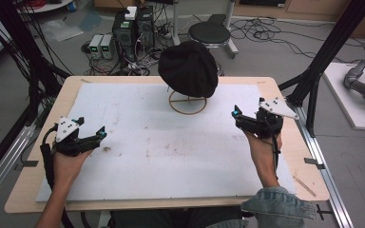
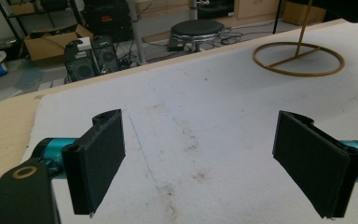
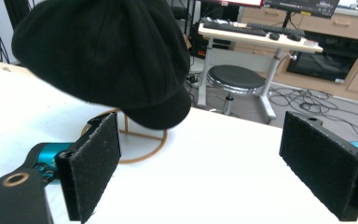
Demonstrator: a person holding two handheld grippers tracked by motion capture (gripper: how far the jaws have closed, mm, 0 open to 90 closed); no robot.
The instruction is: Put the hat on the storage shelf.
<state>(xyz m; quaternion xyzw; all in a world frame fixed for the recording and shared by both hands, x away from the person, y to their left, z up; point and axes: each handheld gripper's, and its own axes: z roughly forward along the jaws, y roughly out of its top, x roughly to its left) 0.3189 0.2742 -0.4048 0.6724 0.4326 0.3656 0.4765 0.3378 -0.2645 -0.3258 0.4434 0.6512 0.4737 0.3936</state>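
A black cap (image 1: 188, 67) rests on a thin gold stand with a ring base (image 1: 188, 104) at the back middle of the white mat (image 1: 161, 152). In the right gripper view the cap (image 3: 102, 56) hangs over the ring base (image 3: 140, 148), just beyond the left jaw. My right gripper (image 1: 240, 119) is open and empty, to the right of the stand; its jaws stand wide apart (image 3: 200, 163). My left gripper (image 1: 100, 135) is open and empty over the mat's left side (image 2: 200, 163), far from the ring base (image 2: 298, 58).
The mat covers most of a wooden table (image 1: 21, 185). Black frame posts (image 1: 323, 61) stand at the table's right corner. Behind the table are a round stool (image 1: 210, 33), computer towers (image 1: 133, 28) and loose cables on the floor.
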